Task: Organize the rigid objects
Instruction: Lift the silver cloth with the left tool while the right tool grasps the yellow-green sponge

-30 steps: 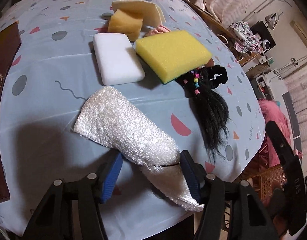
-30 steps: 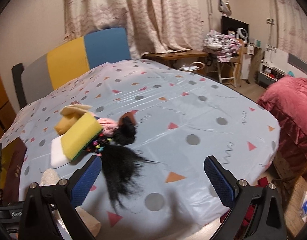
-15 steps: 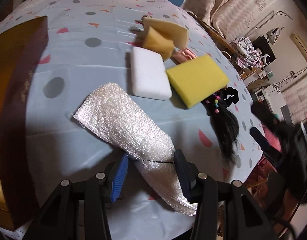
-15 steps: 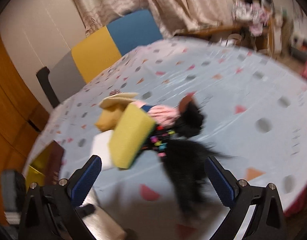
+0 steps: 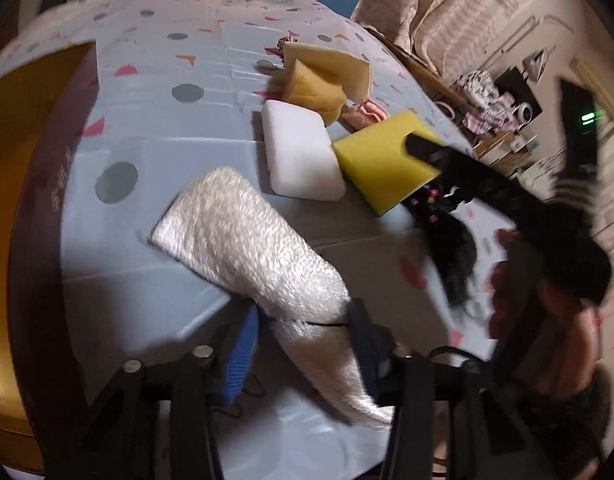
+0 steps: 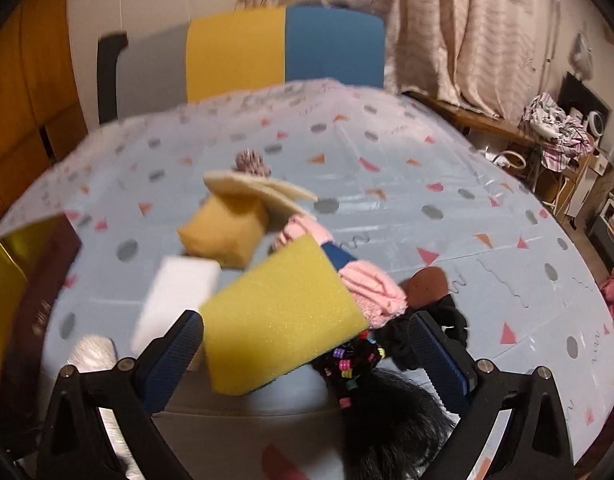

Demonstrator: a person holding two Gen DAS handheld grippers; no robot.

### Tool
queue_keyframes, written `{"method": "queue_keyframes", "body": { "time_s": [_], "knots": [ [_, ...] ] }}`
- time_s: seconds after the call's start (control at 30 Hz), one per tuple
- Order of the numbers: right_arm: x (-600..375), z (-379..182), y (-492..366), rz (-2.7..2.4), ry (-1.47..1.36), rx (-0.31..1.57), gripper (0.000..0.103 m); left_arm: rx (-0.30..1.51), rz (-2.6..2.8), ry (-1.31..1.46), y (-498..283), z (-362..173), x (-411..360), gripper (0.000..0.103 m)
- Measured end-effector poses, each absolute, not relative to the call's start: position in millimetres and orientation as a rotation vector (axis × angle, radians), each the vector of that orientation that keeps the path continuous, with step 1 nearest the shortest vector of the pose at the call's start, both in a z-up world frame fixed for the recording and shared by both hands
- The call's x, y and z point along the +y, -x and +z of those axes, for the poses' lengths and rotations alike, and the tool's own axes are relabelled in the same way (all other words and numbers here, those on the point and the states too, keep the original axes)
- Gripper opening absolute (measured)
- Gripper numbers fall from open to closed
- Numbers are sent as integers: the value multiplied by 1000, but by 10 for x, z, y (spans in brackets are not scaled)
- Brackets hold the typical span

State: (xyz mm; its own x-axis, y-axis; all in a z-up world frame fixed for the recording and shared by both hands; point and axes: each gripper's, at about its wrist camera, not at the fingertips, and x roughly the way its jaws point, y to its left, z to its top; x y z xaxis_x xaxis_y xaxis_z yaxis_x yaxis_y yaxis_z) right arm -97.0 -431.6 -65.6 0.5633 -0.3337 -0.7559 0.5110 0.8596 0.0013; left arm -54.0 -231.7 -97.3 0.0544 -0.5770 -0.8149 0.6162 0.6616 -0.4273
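over the patterned tablecloth [image 6: 447, 208] the right gripper [image 6: 307, 356], jaws spread and empty, had been swung down around the yellow sponge [image 6: 279, 316], likely next, while the white cloth [image 5: 251, 248] remained pinched in the left gripper [image 5: 303, 336].

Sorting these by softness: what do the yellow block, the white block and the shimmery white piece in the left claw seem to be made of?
Yellow block: open-cell foam sponge, matte, pitted surface. White block: probably dense fine foam, smooth, rounded edges. Shimmery piece: seemingly knitted or mesh fabric, glinting, and it sags where the left claw holds it.
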Motion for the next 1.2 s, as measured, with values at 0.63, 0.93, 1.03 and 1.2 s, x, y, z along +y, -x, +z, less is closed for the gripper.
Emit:
{"method": "queue_keyframes", "body": {
  "time_s": [0.63,0.93,1.03,1.2],
  "knots": [
    [-4414,-849,1110,-356,-589,724,23,1157,-957,-77,616,-890,-2279,36],
    [-4442,-1002,1170,-377,-781,740,103,1134,-951,-81,611,-901,-2246,36],
    [-4563,-1041,1118,-371,-868,704,103,1139,-953,-74,600,-915,-2227,36],
    [-4691,-1189,961,-337,-1025,691,64,1126,-961,-85,625,-898,-2210,36]
  ]
}}
